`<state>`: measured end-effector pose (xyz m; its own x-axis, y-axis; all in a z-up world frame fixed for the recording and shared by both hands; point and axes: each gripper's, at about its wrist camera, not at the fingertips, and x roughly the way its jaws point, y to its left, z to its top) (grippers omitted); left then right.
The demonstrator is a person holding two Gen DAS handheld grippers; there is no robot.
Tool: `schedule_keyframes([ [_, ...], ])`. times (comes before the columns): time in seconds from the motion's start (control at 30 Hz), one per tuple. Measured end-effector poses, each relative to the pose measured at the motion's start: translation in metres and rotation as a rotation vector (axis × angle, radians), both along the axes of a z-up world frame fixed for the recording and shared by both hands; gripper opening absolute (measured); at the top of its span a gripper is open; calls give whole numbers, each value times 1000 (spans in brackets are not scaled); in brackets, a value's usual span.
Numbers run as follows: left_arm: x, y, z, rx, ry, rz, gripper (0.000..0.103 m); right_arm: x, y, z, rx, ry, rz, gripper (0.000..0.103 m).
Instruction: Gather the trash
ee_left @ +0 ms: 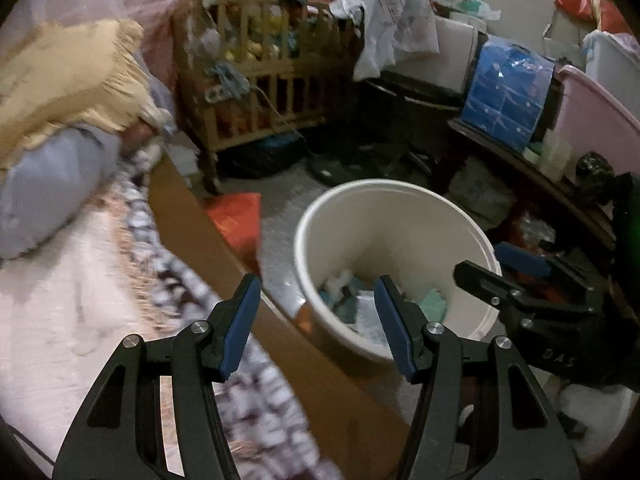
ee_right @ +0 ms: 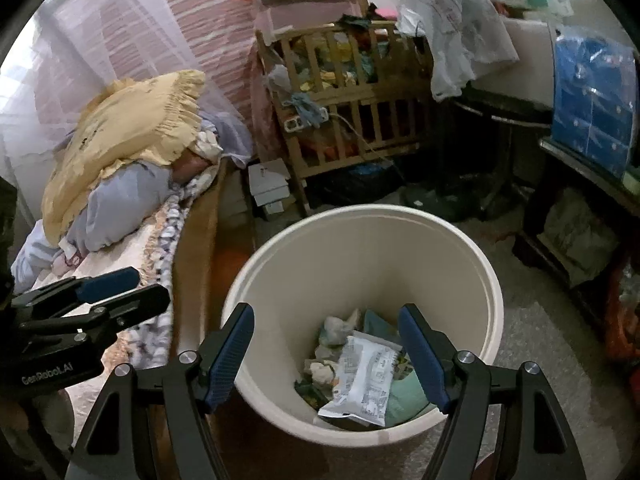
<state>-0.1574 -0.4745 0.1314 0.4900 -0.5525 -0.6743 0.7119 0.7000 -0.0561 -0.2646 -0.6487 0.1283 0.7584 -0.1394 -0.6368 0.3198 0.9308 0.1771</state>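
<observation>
Both claws, left point(ee_left: 316, 320) and right point(ee_right: 326, 354), are held spread and empty above the bin point(ee_right: 360, 248), where a wrapper point(ee_right: 362, 380) is seen dropped.

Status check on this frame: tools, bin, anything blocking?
Left tool open, empty. Right tool open, empty, above white bin. Snack wrapper on crumpled trash inside. Nothing blocking the bin mouth.

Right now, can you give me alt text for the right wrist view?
The open, empty right claw hovers over a cream bin holding a white snack wrapper and crumpled scraps. The left claw shows at the left edge, over the bed; a wooden crib stands behind.
</observation>
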Motion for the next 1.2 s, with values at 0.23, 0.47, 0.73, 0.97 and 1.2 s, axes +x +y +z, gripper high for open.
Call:
schedule_keyframes([
  [0.23,-12,38,19,-10,-74,55,58,-13,31,23,-20,-49,-9,77],
  [0.47,-18,63,38,-55,-114,82,58,-24,60,48,-79,-90,-21,78],
  [0.73,-29,80,51,-88,-169,91,58,-30,83,67,-144,-120,-30,82],
  [0.97,-33,85,56,-113,-180,93,58,-35,92,77,-177,-137,-50,82],
  [1.2,-34,89,58,-129,-179,96,58,-37,94,79,-179,-139,-55,83],
])
